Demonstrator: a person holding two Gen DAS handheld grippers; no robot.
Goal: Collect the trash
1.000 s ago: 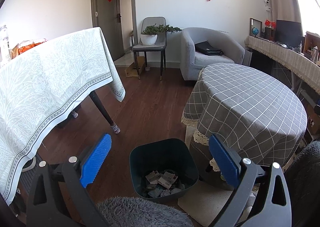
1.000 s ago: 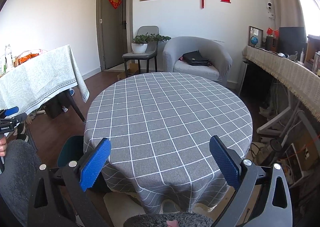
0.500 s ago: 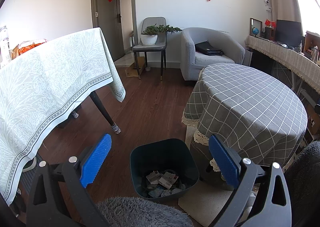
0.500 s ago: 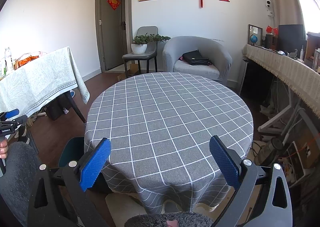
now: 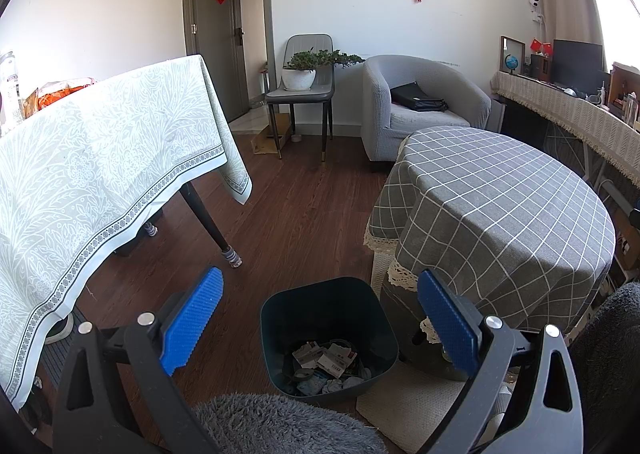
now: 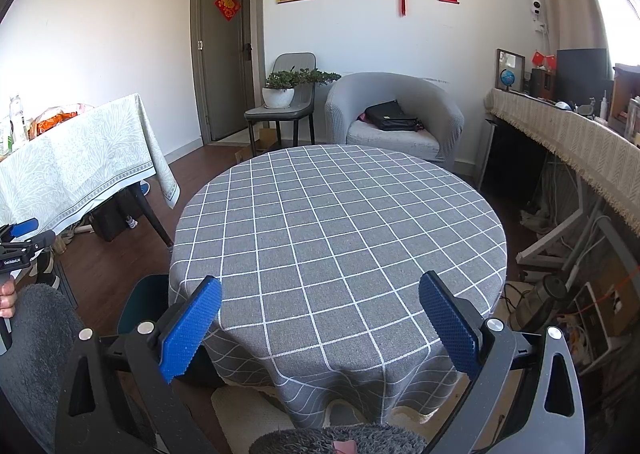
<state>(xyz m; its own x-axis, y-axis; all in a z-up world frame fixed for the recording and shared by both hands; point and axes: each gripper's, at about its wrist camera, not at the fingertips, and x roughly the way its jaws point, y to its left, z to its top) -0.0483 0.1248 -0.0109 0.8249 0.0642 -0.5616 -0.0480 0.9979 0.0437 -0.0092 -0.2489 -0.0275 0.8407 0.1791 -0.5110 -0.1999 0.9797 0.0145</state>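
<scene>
A dark teal trash bin [image 5: 328,326] stands on the wooden floor beside the round table. Crumpled paper and wrappers [image 5: 326,364] lie in its bottom. My left gripper [image 5: 320,318] hovers above the bin, open and empty, its blue pads wide apart. My right gripper [image 6: 320,322] is open and empty, held over the near edge of the round table with the grey checked cloth [image 6: 340,222]. No trash shows on that cloth. In the right wrist view part of the bin [image 6: 142,302] peeks out left of the table, and the left gripper [image 6: 20,238] shows at the far left.
A long table with a pale green cloth [image 5: 92,158] stands at the left, its leg [image 5: 208,222] near the bin. A chair with a potted plant [image 5: 300,74], a grey armchair [image 5: 420,106] and a sideboard [image 5: 568,126] line the far side. A mat [image 5: 408,402] lies under the round table.
The right gripper has risen slightly over the round table. The left gripper has barely moved above the bin. Both stay open.
</scene>
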